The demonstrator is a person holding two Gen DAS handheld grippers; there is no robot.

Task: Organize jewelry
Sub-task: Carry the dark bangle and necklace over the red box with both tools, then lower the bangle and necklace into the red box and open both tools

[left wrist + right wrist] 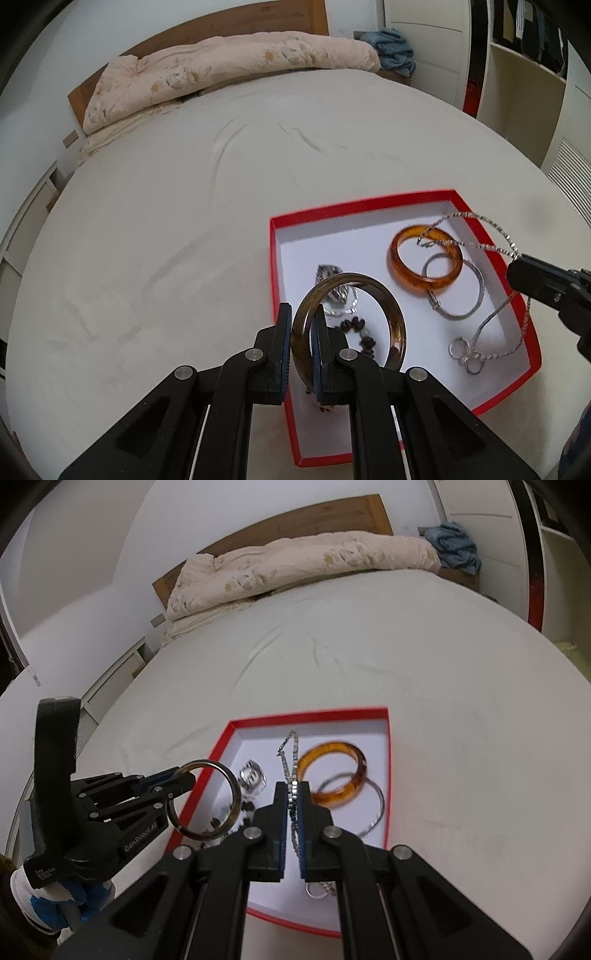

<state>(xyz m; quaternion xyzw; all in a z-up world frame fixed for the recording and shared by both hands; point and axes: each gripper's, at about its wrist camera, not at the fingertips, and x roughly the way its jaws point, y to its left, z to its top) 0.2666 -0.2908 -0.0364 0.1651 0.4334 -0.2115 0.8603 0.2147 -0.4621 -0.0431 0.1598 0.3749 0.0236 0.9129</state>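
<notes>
A red box (354, 208) with a white floor lies on the bed. My left gripper (303, 321) is shut on a brown translucent bangle (397, 325), held upright over the box's left part. In the box lie an amber bangle (421, 286), a silver bangle (461, 315), a crystal piece (334, 291), dark beads (354, 325) and small silver rings (461, 350). My right gripper (293, 786) is shut on a silver chain (290, 753) that hangs in loops over the box (310, 714). The right wrist view shows the left gripper (177, 775) with the brown bangle (234, 786) at the box's left rim.
The white bed sheet (184, 221) spreads all around the box. A folded floral quilt (221, 66) lies against the wooden headboard (229, 26). Blue cloth (391, 48) sits at the bed's far corner. Open wardrobe shelves (524, 85) stand at the right.
</notes>
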